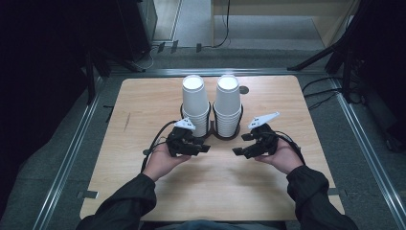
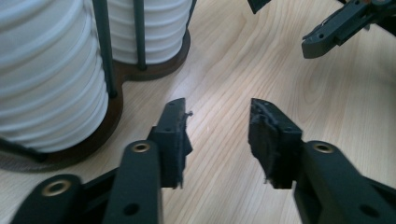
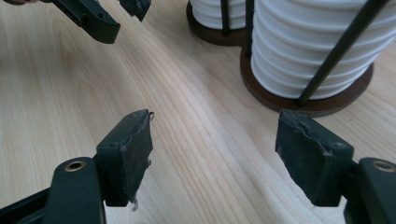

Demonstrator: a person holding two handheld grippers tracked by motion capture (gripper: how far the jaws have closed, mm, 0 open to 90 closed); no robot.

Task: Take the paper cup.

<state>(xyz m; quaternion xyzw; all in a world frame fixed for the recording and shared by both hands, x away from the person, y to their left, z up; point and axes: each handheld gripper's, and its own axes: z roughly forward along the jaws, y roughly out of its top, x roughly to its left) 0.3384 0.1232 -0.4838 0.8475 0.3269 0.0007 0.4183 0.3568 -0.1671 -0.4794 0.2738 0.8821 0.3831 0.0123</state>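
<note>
Two tall stacks of white paper cups, the left stack (image 1: 195, 103) and the right stack (image 1: 227, 103), stand upside down in a dark double holder (image 1: 216, 134) with thin black rods at the table's middle. My left gripper (image 1: 203, 147) hovers just in front of the left stack, open and empty. My right gripper (image 1: 240, 144) is in front of the right stack, open with nothing between its jaws. In the left gripper view, my left gripper (image 2: 218, 128) has the cup stacks (image 2: 49, 84) at its left. In the right gripper view, my right gripper (image 3: 215, 140) faces bare wood, with a stack (image 3: 308, 46) beyond.
The light wooden table (image 1: 143, 110) has bare wood all around the holder and between the hands. A small dark disc (image 1: 244, 89) lies behind the right stack. Black stands and cables crowd the floor around the table's far corners.
</note>
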